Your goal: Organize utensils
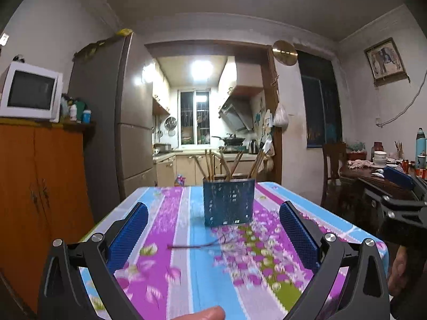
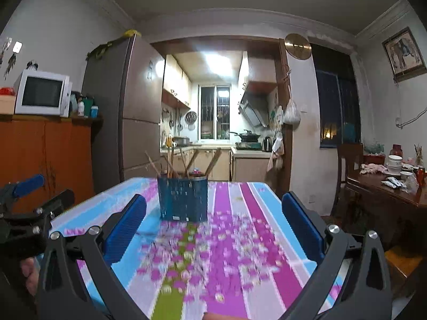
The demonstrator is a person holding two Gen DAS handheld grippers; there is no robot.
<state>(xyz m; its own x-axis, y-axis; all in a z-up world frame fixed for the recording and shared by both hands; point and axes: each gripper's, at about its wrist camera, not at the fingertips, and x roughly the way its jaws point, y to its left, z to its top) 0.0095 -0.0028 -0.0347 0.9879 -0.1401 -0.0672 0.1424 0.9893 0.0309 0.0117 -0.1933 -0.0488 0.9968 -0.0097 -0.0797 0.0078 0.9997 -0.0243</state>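
Ahead of both my tools spreads the tabletop (image 1: 170, 266), covered in a striped floral cloth, and beyond its far edge is open floor, so anything I knock forward could go over. Straight ahead of the left hand-held gripper (image 1: 213, 237), and ahead and a little left of the right hand-held gripper (image 2: 210, 232), stands the blue perforated utensil holder (image 1: 228, 202), upright and already bristling with chopsticks (image 1: 210, 164) that lean outward in several directions. It looks light and tall, so I judge that a nudge from a finger, or a stick pushed in at a slant against the ones already leaning there, could tip it or slide it toward that far edge. Both tools hang with their blue pads spread wide and nothing between them. Just in front of the left one, between it and the holder, a thin dark stick (image 1: 192, 246) lies flat on the cloth; it is blurred, so I cannot say whether it is one chopstick or two. Being so slim and flat against soft fabric, I expect it may roll or pinch up the cloth when the pads come together.
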